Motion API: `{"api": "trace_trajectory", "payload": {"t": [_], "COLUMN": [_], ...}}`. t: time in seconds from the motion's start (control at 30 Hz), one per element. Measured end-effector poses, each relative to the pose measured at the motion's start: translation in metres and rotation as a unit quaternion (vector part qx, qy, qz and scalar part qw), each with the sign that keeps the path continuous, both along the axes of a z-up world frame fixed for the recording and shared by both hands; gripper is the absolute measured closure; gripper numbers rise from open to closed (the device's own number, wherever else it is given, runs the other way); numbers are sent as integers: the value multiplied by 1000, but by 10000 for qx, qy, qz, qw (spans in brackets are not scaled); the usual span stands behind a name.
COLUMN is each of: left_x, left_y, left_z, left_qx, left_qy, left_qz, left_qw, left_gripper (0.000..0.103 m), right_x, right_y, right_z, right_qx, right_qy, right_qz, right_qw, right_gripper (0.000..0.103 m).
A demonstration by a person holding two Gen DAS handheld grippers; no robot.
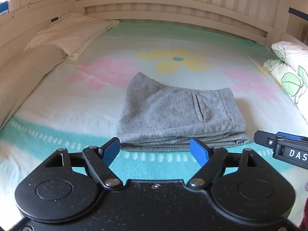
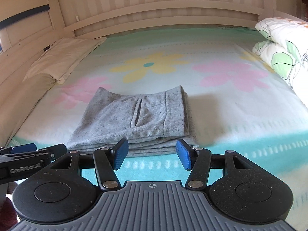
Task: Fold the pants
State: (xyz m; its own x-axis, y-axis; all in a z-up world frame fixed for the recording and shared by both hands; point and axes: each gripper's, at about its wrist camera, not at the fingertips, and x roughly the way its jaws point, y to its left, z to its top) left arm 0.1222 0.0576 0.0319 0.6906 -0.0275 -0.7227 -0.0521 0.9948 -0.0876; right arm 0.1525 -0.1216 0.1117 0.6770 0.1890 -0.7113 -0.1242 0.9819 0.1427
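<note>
Left gripper (image 1: 156, 152) tilted downward, blue fingers (image 1: 110, 150) spread wide, nothing between them. Right gripper (image 2: 152, 154) tilted downward likewise, fingers (image 2: 120, 154) parted, empty. Side by side, each gripper's tip visible at the edge of the other's view.

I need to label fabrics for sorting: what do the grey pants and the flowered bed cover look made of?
Grey pants: likely a soft knit jersey, matte, judging by the dark heathered flecks and limp folds. Bed cover: probably woven cotton or terry, matte, with slightly fuzzy printed flowers.
</note>
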Motion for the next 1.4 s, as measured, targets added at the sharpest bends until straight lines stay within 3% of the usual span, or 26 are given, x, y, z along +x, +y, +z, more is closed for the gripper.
{"api": "trace_trajectory", "payload": {"t": [1.4], "left_x": [0], "left_y": [-10], "left_z": [-12], "left_qx": [107], "left_qy": [251], "left_qz": [-140], "left_qw": [9995], "left_gripper": [22], "right_x": [-4], "right_y": [4], "right_z": [-5], "right_qx": [-19], "right_qy": [184], "right_qz": [137], "right_qw": [9997], "right_gripper": [49]}}
